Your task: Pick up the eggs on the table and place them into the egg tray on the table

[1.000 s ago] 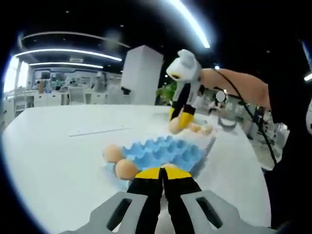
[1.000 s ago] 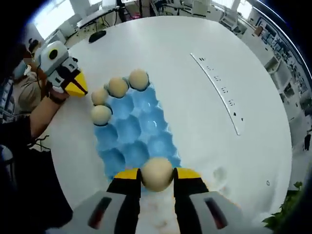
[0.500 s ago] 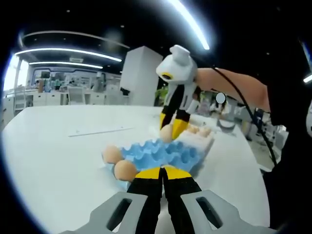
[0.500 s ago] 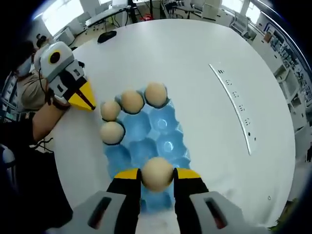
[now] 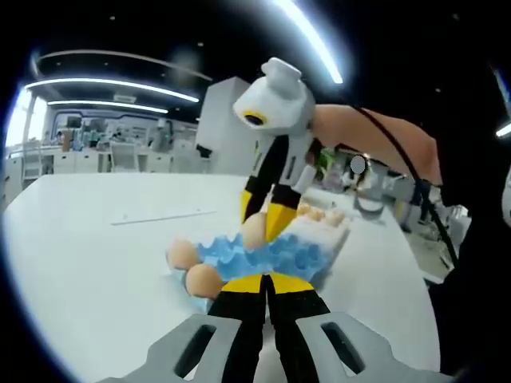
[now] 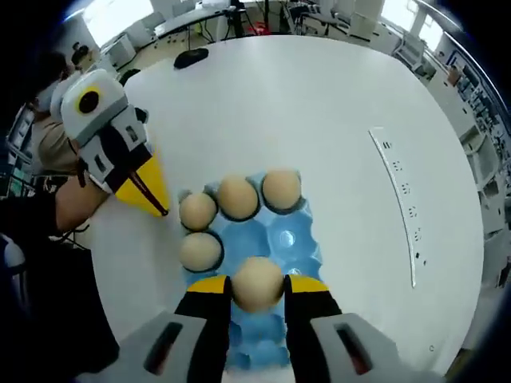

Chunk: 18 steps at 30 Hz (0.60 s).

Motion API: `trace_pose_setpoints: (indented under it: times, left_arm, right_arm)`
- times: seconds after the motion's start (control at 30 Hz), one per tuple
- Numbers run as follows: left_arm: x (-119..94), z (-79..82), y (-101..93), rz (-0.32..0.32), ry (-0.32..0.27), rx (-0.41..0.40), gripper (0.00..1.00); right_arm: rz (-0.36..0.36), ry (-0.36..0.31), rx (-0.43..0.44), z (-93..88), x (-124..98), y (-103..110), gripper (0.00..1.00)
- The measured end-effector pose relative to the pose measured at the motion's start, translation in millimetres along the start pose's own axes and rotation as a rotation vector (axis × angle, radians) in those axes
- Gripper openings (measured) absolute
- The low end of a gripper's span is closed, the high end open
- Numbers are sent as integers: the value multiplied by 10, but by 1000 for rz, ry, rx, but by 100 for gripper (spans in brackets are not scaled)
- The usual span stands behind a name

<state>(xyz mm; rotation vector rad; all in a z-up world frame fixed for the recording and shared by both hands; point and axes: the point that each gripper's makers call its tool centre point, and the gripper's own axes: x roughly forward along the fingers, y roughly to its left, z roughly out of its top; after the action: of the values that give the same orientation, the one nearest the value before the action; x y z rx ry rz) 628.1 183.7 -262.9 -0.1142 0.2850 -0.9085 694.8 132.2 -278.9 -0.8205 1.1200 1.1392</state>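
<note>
We work on a wide white table (image 6: 335, 112), round-edged in the right gripper view, with a blue egg tray (image 6: 275, 239) lying near its edge in front of us. The tray's long axis runs roughly away from the right gripper (image 6: 257, 289) along its line of sight, so its open cups lie directly beneath and just ahead of those fingers.

Four eggs already sit in the tray's far end: three in a row (image 6: 238, 197) and one (image 6: 199, 250) in the next row, on the left side. In the left gripper view further eggs (image 5: 319, 214) lie beyond the tray, on a pale tray-like surface we cannot make out well.

Our right gripper's fingers are clamped on an egg (image 6: 256, 283), held above the tray's near cups; we judge this the hand nearer to the empty cups, and the coming move as a short lowering into one of them.

Our left gripper (image 5: 267, 281) hovers low at the tray's near edge, its fingers pressed together with nothing between them.
</note>
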Motion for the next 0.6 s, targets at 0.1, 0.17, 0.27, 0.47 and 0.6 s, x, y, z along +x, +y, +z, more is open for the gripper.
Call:
trace_pose_setpoints:
  times: [0.1,0.17,0.27,0.47,0.6]
  left_arm:
    - [-8,-10,-56,-3,-3,0,0]
    - [-9,-11,-62,-5,-4,-2,0]
    - [-8,-13,-70,-6,-5,-3,0]
    - [0,-11,-55,-7,-4,-4,0]
    - [-1,-10,-57,-10,-7,-6,0]
  right_arm:
    - [8,7,-16,50,52,75,27]
    - [9,11,-25,42,88,152,27]
    - [7,25,-33,118,129,71,27]
    - [7,39,-41,129,185,72,27]
    - [9,65,-51,114,303,57,27]
